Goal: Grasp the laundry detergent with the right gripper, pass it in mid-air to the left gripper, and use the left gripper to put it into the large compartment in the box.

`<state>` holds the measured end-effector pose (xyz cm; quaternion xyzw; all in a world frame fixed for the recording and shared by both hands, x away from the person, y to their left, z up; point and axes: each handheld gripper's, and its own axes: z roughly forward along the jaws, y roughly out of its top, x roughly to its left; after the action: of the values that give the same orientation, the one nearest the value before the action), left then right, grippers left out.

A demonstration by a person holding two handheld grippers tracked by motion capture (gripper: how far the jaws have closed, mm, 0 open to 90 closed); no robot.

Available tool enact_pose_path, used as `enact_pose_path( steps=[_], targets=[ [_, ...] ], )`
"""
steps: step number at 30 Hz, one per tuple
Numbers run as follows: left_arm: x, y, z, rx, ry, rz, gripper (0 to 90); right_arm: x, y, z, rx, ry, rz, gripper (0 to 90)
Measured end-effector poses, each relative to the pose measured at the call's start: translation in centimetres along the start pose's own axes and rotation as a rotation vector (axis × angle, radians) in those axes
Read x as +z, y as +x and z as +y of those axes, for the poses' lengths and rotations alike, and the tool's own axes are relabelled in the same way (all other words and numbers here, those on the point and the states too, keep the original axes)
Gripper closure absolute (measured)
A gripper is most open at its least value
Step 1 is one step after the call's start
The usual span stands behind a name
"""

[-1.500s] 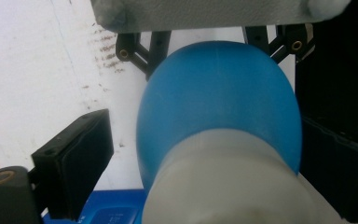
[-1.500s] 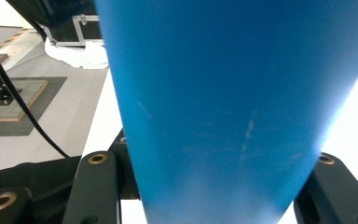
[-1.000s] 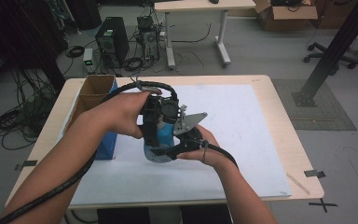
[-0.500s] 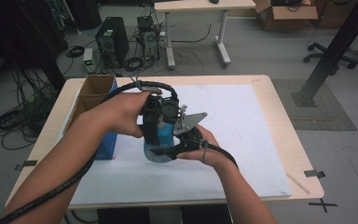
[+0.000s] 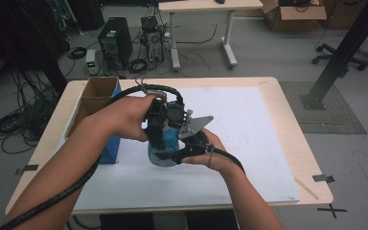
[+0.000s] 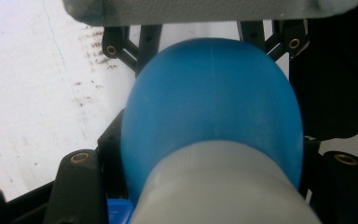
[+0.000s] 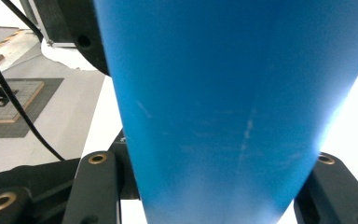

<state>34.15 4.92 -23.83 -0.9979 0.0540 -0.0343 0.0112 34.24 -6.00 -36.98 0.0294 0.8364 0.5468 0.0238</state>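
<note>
Presently the blue bottle (image 5: 165,143) stands above the white mat (image 5: 249,124) at mid-table, its body clamped in the right gripper (image 5: 172,155); the left gripper (image 5: 159,128) has just been closing, jaws now gripping its grey cap (image 6: 223,186). Judged step: cap removal; next calls for a steady twist of the cap against the right's firm hold

Centre of the high view: blue plastic bottle with a grey cap (image 5: 165,146), held between the left gripper (image 5: 157,129) and the right gripper (image 5: 188,143), over the white paper sheet (image 5: 249,124).
Sheet: on the light wooden table (image 5: 294,143), covering most of its top.
Left of the bottle: open brown cardboard box with blue sides (image 5: 98,108), at the table's left edge.
Upper frame, behind the table: black computer tower (image 5: 115,45) on the floor; to its right, a second light table (image 5: 206,7).
Upper right corner: cardboard carton (image 5: 292,12).
</note>
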Motion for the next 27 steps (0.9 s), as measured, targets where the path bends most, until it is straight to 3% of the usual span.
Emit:
enact_pose_path(
  steps=[13, 19, 25, 27],
  targets=[
    [-0.1, -0.5, 0.3, -0.005, 0.025, 0.027, 38.4, -0.1, 0.1, 0.1, -0.02, 0.003, -0.013, 45.4],
    [-0.6, -0.6, 0.5, 0.004, 0.036, 0.05, 38.8, -0.3, 0.1, 0.4, -0.043, -0.002, -0.039, 44.0],
    [-1.0, -0.6, 0.7, -0.002, 0.041, 0.053, 38.8, -0.6, 0.1, 0.5, -0.037, -0.021, -0.055, 43.3],
    [-1.0, -0.6, 0.8, 0.002, 0.046, 0.057, 38.9, -0.6, 0.1, 0.5, -0.012, -0.047, -0.05, 40.3]
  ],
)
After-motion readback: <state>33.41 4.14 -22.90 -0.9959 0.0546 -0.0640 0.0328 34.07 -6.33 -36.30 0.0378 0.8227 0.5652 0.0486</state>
